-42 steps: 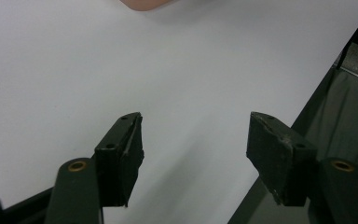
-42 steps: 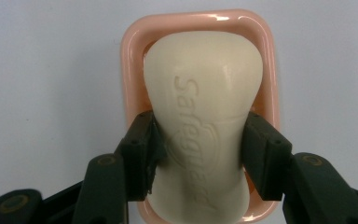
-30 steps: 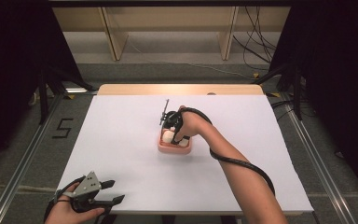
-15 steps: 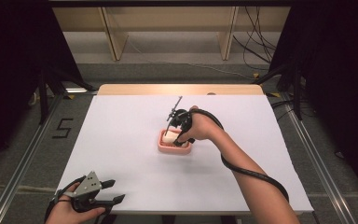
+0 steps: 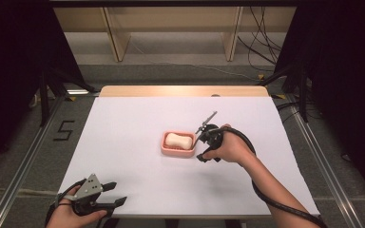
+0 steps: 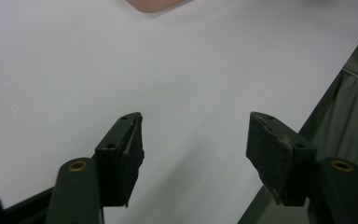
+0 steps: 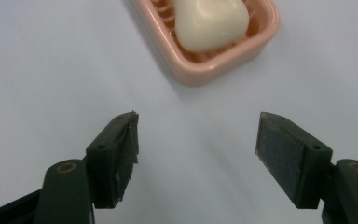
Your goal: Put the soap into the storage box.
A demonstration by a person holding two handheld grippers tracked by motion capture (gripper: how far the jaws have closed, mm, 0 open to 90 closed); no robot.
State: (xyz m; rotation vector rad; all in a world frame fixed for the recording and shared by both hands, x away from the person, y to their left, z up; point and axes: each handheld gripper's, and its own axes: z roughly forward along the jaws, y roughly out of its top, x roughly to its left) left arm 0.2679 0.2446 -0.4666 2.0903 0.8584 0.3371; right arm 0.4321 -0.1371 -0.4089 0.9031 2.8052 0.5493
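**Desk:** What do you have on the soap right now?

**Operator:** I see the bar of soap (image 5: 179, 140) lying in the pink soap dish (image 5: 164, 142), a little right of the middle of the white table (image 5: 123, 133). From the dish, my right gripper (image 5: 202, 142) sits at about 3 o'clock, just beside the rim. I cannot tell from above whether it touches the dish.

**Desk:** Are the jaws on anything?

**Operator:** No. In the right gripper view the jaws stand wide apart with bare table between them. They have just been opening, and nothing lies between them. The soap dish (image 7: 200, 70) is ahead of them at roughly 12 o'clock, clear of both pads, with the bar of soap (image 7: 209, 23) resting on its ribbed floor.

**Desk:** And the other hand?

**Operator:** My left gripper (image 5: 109, 197) is down at about 7 o'clock from the dish, at the near edge of the table and well apart from it. In the left gripper view its jaws are spread too, holding nothing, with plain white surface under them. A pink corner of the dish (image 6: 154, 4) peeks in at the top of that view, around 12 o'clock.

**Desk:** Is the soap sitting level?

**Operator:** It lies flat, inside the rim on all sides that I can see.
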